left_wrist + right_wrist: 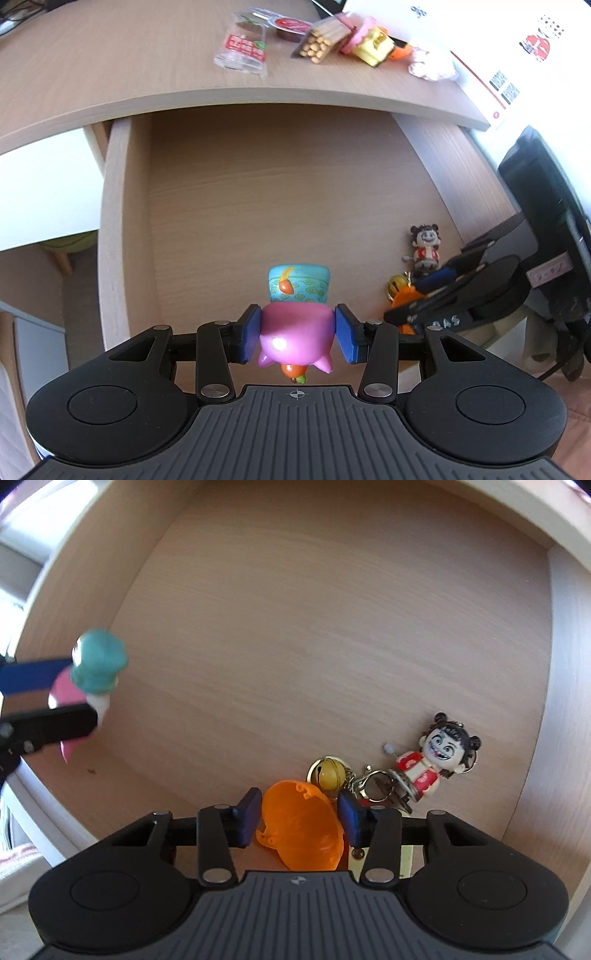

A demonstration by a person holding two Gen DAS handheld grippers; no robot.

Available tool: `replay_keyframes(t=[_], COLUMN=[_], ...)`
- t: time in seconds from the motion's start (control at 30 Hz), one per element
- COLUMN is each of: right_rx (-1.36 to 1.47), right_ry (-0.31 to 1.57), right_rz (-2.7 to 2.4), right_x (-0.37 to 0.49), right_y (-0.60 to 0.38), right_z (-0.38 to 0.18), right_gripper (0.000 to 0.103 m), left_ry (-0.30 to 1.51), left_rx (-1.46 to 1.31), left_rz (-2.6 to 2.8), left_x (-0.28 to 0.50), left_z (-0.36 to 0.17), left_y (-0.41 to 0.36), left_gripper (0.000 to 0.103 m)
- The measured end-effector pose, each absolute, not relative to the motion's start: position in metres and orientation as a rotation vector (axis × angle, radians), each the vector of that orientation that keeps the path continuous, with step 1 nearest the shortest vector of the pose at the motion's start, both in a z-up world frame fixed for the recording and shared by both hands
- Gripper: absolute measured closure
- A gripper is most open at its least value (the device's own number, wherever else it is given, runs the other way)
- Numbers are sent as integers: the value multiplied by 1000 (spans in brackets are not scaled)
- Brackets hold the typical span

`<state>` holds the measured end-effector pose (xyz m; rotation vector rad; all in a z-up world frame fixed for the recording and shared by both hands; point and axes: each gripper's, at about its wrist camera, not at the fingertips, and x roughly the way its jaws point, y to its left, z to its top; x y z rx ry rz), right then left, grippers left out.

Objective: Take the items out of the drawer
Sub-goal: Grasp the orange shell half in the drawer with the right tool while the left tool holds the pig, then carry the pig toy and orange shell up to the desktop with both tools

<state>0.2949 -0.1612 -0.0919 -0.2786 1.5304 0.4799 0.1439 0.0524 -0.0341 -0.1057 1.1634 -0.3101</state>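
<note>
Wooden drawer [295, 192] lies open below me, under the desk edge. My left gripper [297, 334] pinches a pink toy [295, 332], lifted above the drawer floor. My right gripper [301, 818] straddles an orange shell [303, 830]; whether its pads press it I cannot tell. Just beyond lie a bell [327, 773] and a doll keychain [432, 760]. Snacks [314, 40] sit on the desk [110, 66].
</note>
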Motion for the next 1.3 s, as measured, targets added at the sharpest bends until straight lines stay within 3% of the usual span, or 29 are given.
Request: replay_keyframes(t=[0.3, 0.6, 0.77, 1.17, 1.3], right_rx=[-10, 108, 37, 55, 60], right_ry=[1318, 893, 761, 803, 818], right_rz=[458, 349, 322, 299, 300], right_x=[303, 307, 260, 236, 237], right_y=[-205, -276, -259, -246, -245], right_z=[-11, 98, 87, 60, 53], right_gripper=[58, 59, 59, 59, 59], left_ry=[1162, 821, 748, 831, 822], left_rx=[-81, -94, -139, -102, -70], left_rz=[-394, -328, -225, -31, -16], left_x=[145, 209, 270, 323, 320], left_z=[-20, 78, 84, 18, 10], left_y=[42, 68, 94, 112, 104], left_gripper=[55, 55, 55, 53, 46])
